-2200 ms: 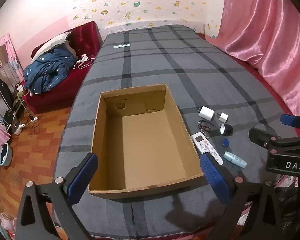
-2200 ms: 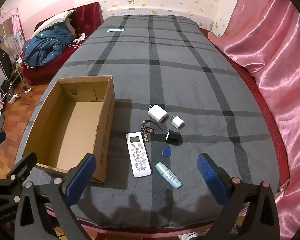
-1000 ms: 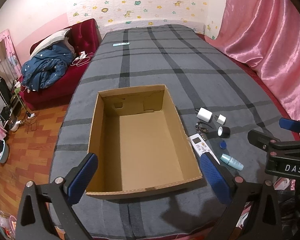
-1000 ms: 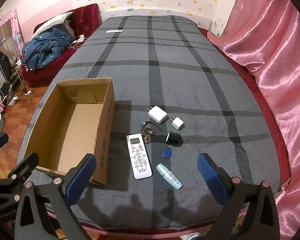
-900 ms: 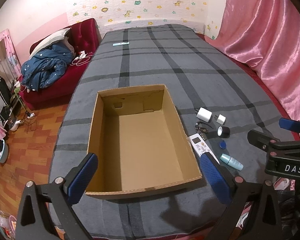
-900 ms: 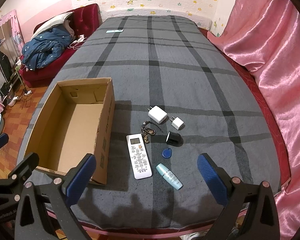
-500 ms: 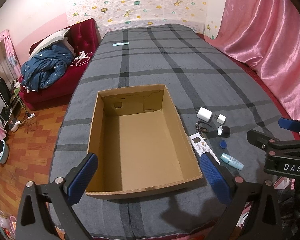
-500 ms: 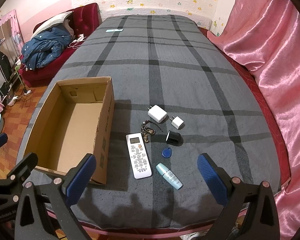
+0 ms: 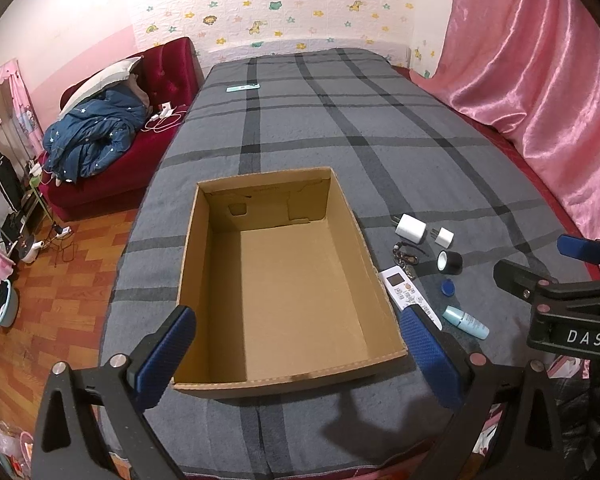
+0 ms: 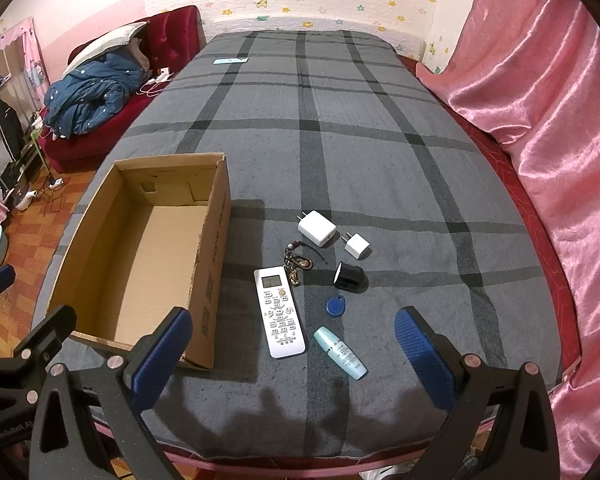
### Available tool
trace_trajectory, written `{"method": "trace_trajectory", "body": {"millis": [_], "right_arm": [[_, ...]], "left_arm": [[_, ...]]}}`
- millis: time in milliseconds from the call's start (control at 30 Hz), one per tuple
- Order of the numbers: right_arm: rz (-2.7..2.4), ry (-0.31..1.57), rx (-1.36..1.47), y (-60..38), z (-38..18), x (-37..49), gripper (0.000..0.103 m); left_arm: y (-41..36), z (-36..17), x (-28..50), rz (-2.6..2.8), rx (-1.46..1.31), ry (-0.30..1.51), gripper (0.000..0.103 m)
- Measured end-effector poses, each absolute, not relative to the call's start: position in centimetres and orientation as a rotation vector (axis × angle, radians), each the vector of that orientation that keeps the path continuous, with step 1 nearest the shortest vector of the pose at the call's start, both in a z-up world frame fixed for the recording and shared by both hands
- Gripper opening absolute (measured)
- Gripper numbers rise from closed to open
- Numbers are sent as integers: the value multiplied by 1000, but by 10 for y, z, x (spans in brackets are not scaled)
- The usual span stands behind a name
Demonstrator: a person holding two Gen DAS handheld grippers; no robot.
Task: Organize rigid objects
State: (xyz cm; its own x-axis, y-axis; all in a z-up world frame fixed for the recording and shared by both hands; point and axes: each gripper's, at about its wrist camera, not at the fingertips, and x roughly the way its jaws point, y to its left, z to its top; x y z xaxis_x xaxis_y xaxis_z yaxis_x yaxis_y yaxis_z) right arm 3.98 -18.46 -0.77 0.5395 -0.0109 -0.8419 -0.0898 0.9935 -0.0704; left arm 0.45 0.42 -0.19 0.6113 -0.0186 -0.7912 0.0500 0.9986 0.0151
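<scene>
Open brown cardboard box (image 9: 284, 280), white remote (image 10: 279, 311) beside it, left gripper (image 9: 300, 354) and right gripper (image 10: 290, 352) spread wide, holding nothing

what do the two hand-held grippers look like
Both match: the left hand-held gripper and right hand-held gripper have black angular frames with silver screws and textured blue finger pads. The right one's body carries white "DAS" lettering. No cables or sleeves show.
</scene>
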Motion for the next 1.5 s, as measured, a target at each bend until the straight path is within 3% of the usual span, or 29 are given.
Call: {"method": "trace_trajectory", "body": {"millis": [1500], "right_arm": [[42,1034,-96,-188,-16,52,103]], "left_arm": [[43,-10,42,28,28,917,103]]}}
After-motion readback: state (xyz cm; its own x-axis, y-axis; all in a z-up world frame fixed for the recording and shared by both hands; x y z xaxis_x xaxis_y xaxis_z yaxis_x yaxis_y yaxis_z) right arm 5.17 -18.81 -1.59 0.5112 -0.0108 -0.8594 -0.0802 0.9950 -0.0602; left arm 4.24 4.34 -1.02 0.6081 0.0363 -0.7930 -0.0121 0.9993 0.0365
